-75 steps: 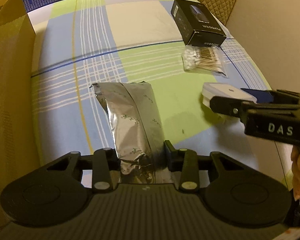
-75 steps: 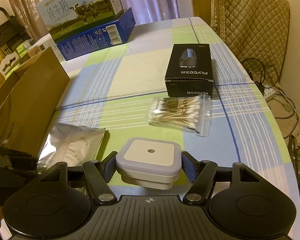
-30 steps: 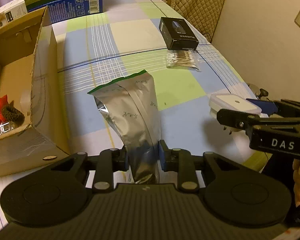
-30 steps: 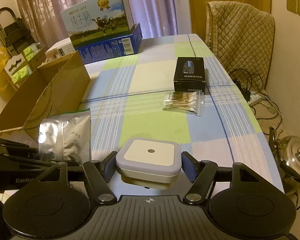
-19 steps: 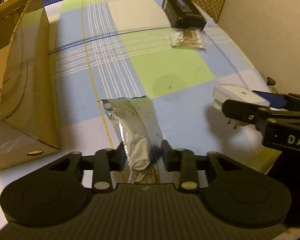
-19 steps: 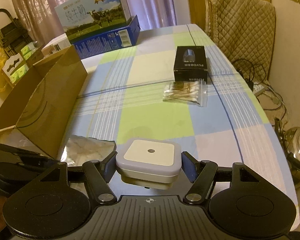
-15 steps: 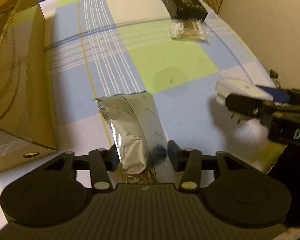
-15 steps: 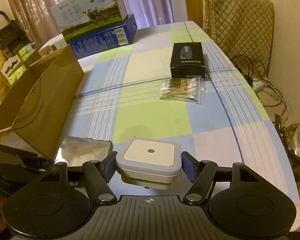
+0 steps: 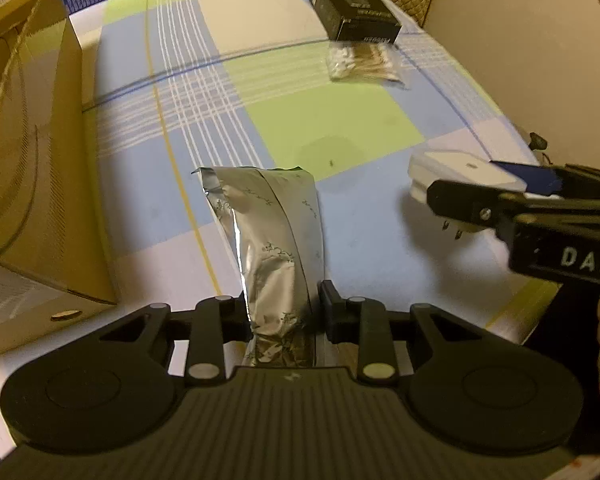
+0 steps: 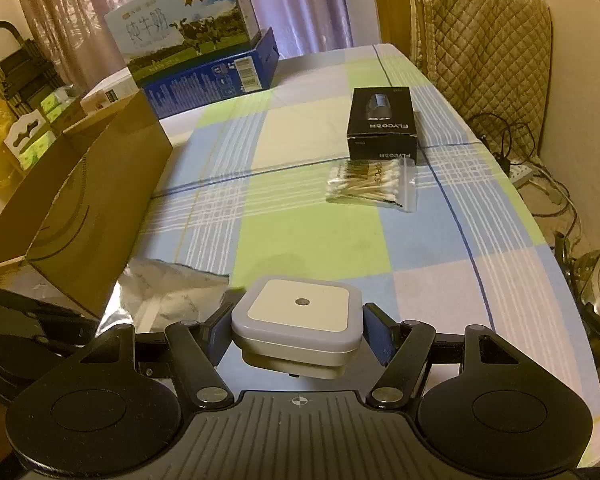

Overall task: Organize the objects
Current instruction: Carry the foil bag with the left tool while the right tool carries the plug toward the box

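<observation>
We have the left gripper (image 9: 284, 312) pinching the near end of a silver foil pouch (image 9: 272, 232), its fingers pressed against both sides of the crinkled foil while the far end of the pouch points out over the checked tablecloth (image 9: 332, 120). On our right, the right gripper (image 10: 296, 330) clamps a white square plug-in night light (image 10: 296, 320) between its blue-padded fingers, held above the cloth with its prongs pointing down, as the left wrist view shows. The open cardboard box (image 9: 32, 168) stands at the left of the table, just beside the pouch. Farther along the table we see a black box marked FLYCO (image 10: 382, 128), and touching its near side a clear bag of cotton swabs (image 10: 370, 186). At the far end a milk carton case (image 10: 180, 36) sits on top of a blue box (image 10: 216, 80). A quilted chair back (image 10: 484, 44) stands beyond the right edge.
</observation>
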`<move>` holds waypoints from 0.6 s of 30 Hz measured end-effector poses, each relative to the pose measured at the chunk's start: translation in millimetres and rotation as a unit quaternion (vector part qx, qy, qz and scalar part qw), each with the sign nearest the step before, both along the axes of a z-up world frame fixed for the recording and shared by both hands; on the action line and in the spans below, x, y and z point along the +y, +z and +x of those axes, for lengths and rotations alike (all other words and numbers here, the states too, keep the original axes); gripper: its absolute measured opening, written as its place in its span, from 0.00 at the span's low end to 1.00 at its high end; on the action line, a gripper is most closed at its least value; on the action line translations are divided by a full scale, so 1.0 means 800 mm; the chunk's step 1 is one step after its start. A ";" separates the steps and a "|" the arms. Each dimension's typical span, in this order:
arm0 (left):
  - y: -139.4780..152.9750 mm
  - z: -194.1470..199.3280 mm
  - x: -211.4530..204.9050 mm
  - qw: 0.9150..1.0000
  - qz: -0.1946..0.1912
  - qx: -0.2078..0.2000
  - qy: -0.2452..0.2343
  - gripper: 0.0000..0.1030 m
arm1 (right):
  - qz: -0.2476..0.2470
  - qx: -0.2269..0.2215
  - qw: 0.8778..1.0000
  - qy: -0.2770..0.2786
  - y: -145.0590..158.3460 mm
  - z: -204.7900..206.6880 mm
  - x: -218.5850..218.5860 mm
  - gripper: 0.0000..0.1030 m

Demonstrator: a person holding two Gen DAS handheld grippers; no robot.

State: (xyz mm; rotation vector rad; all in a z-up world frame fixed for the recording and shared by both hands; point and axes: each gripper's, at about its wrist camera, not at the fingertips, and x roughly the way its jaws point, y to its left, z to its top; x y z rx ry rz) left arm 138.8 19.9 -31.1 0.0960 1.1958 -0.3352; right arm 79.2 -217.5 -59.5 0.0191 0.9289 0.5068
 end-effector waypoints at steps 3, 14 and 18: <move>0.010 -0.002 0.001 1.000 -0.003 -0.008 -0.002 0.25 | 0.000 -0.003 1.000 0.002 0.005 -0.005 0.000 0.63; 0.060 -0.010 0.006 0.999 -0.019 -0.042 0.000 0.25 | -0.007 -0.025 1.000 0.010 0.033 -0.024 0.009 0.63; 0.075 -0.016 0.010 0.998 -0.023 -0.053 0.003 0.25 | -0.008 -0.032 0.999 0.015 0.041 -0.032 0.014 0.63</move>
